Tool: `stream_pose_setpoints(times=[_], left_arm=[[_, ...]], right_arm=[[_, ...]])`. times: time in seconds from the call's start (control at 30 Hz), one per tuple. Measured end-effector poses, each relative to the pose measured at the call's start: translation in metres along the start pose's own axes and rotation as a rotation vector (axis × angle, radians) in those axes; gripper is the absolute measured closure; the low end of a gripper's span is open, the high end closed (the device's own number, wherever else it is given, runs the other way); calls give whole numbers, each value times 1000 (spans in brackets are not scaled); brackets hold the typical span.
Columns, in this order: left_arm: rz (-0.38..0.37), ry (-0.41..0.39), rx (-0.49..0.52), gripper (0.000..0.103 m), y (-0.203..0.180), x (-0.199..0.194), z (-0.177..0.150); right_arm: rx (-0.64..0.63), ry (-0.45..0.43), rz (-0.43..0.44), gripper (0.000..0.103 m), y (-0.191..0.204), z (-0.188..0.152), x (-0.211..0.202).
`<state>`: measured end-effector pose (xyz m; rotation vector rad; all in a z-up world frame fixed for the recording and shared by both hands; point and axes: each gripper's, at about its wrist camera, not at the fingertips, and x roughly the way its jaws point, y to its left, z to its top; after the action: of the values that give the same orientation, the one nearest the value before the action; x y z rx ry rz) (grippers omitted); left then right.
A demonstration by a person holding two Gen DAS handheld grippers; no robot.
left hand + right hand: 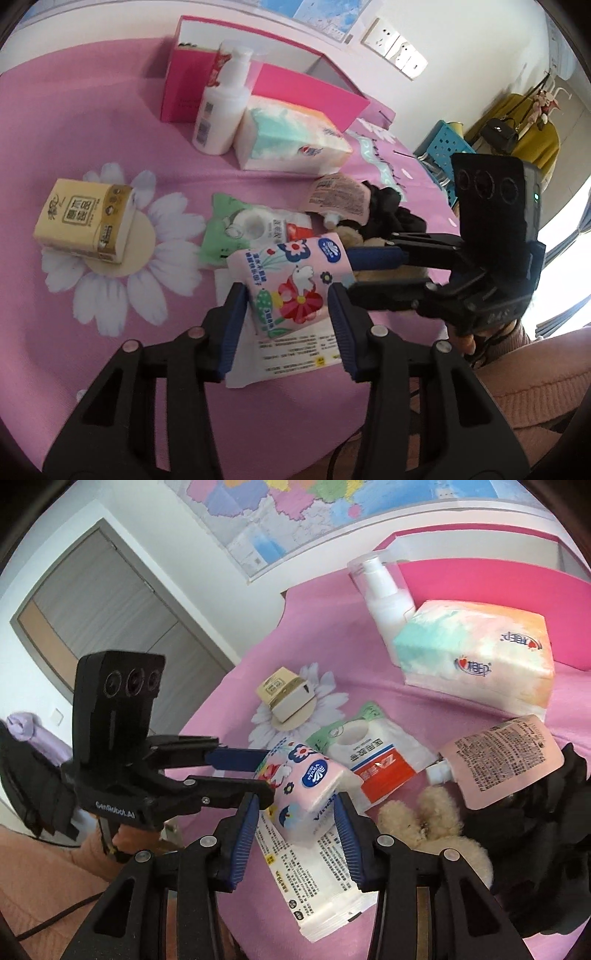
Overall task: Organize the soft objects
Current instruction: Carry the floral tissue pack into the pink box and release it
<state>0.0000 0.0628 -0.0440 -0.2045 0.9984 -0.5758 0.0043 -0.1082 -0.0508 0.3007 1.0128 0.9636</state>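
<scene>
Both tools meet at one thing: a small pink flowery tissue pack. It lies on a flat white packet with print in the middle of the pink sheet, which looks like a bed cover, so I call it the bed.

The left tool has its two blue pads on either side of the pack. They look very close to its sides, maybe just touching, but I cannot tell if they squeeze it yet. The right tool comes from the other side. Its pads also stand on each side of the pack's end, with small gaps showing, so it looks apart, not clamped.

I think the step is picking up this pack. Next, one tool should pinch it gently, then lift it and carry it to the big pink box at the back, if that is where soft things go.

The pack is squishy with shiny plastic skin, so it can dent or slip. The big tissue pack is puffy and block-shaped. The fluffy tan toy looks woolly. The black cloth is floppy. The white pump bottle is hard and round.
</scene>
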Motion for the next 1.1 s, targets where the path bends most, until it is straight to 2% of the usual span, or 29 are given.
stream_pose_setpoints(times=[0.07,0.2,0.4,0.6,0.83,1.1], left_arm=[[2,-10,12,61,-5,-2,3],[-2,-41,42,60,-15,-8,11],[-10,-98,95,60,-34,-15,33],[-6,-145,132,60,-52,-11,69],[45,-167,187,60,-70,4,115],[68,-178,185,60,-71,21,170]], right_arm=[[4,-12,-4,60,-2,1,-8],[14,-48,11,60,-6,6,-23],[-13,-107,-17,60,-3,17,-46],[-27,-179,-46,60,-8,37,-74],[-39,-251,-103,60,-24,68,-102],[-25,-316,-118,60,-53,108,-120]])
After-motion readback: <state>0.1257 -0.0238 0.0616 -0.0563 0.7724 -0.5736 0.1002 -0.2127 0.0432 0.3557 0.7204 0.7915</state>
